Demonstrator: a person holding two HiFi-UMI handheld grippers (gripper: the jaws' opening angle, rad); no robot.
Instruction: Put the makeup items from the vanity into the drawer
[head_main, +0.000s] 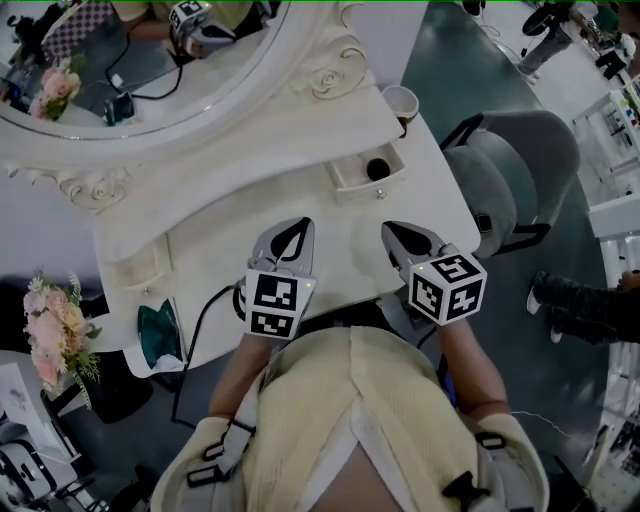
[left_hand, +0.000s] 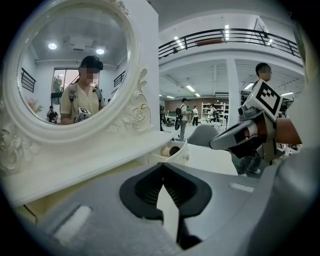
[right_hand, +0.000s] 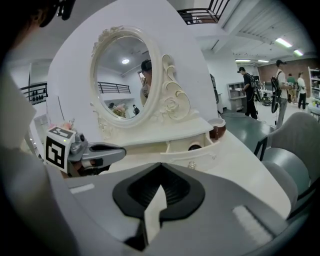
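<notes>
The white vanity (head_main: 250, 215) has a small drawer (head_main: 352, 186) pulled open under its oval mirror. A dark round makeup item (head_main: 378, 168) lies inside it; the drawer (right_hand: 200, 152) and that item (right_hand: 195, 147) also show in the right gripper view. In the left gripper view the drawer (left_hand: 176, 152) holds a pale round item beside the dark one. My left gripper (head_main: 297, 226) hovers over the tabletop, shut with nothing in it. My right gripper (head_main: 396, 231) hangs beside it, also shut and empty. Each gripper sees the other: the right gripper (left_hand: 220, 144) and the left gripper (right_hand: 117, 150).
A cup (head_main: 400, 100) stands at the vanity's far right corner. A grey chair (head_main: 520, 170) is to the right. On the left, a second open drawer holds a teal object (head_main: 158, 335), with pink flowers (head_main: 50, 330) beyond and a black cable (head_main: 200, 320) hanging off the front edge.
</notes>
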